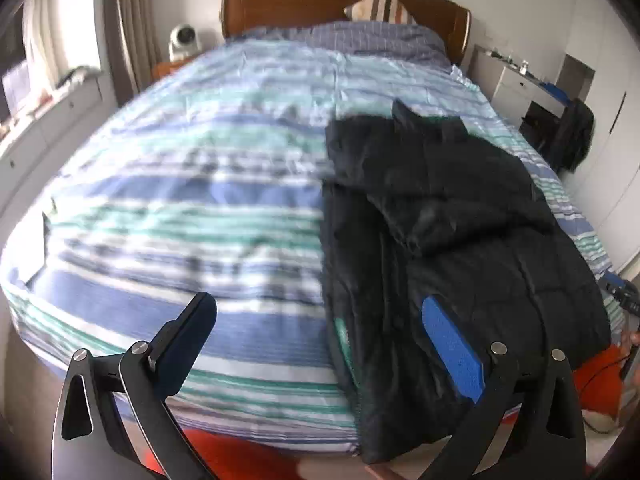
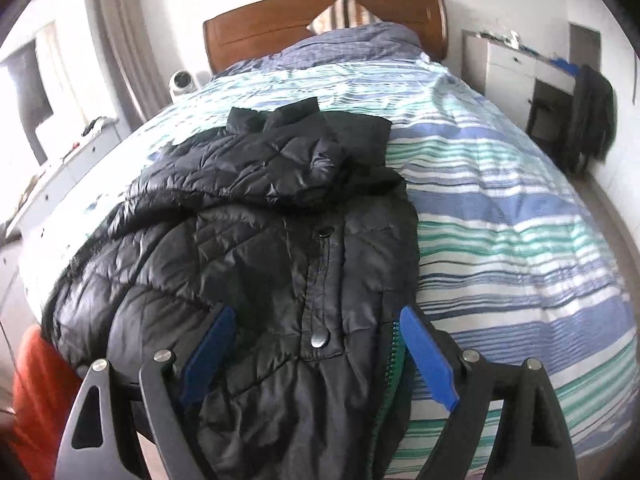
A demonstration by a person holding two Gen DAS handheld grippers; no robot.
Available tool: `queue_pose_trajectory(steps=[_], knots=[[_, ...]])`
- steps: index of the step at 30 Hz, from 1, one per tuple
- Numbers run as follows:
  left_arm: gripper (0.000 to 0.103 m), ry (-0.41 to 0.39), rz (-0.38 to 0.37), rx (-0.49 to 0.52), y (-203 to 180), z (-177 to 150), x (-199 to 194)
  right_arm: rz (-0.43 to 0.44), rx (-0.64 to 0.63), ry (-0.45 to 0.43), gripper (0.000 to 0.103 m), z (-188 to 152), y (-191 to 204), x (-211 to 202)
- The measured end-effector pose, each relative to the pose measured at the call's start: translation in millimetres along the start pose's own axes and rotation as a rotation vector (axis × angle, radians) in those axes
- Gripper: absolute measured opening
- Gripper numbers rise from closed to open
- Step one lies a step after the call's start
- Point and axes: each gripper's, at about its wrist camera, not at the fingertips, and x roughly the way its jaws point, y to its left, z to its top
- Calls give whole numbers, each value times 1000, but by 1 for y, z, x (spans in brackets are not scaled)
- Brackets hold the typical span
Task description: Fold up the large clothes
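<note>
Left gripper (image 1: 320, 332) jaws spread wide, holding nothing, above bed's (image 1: 180, 184) foot edge beside black quilted jacket (image 1: 440, 216). Right gripper (image 2: 316, 344) jaws equally wide, straddling jacket hem, unclenched. Jacket lies lengthwise on bed, sleeve folded across chest, collar toward headboard (image 2: 280, 24), hem hanging over bed's foot.

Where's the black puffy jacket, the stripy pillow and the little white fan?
black puffy jacket (image 2: 256, 248): right wrist view, quilted front panel.
stripy pillow (image 1: 382, 6): left wrist view, its upright corner against the headboard.
white fan (image 1: 181, 42): left wrist view, round head.
</note>
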Motion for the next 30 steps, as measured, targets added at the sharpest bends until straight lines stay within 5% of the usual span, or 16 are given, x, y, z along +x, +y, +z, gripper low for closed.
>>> queue_pose_trajectory(steps=[3, 7, 11, 15, 22, 30], knots=[[102, 81, -61, -54, -4, -20, 42, 25, 35, 10, 87, -4, -1, 0], [99, 192, -38, -89, -5, -46, 74, -7, 21, 21, 87, -11, -2, -6], [99, 138, -172, -244, 21, -58, 53, -20, 43, 17, 87, -16, -11, -13], [99, 126, -157, -324, 42, -68, 47, -8, 90, 33, 87, -19, -18, -3], [101, 200, 6, -68, -1, -77, 76, 29, 89, 21, 87, -14, -4, -1], [102, 237, 22, -84, 1, -81, 85, 19, 93, 33, 87, -17, -8, -5]])
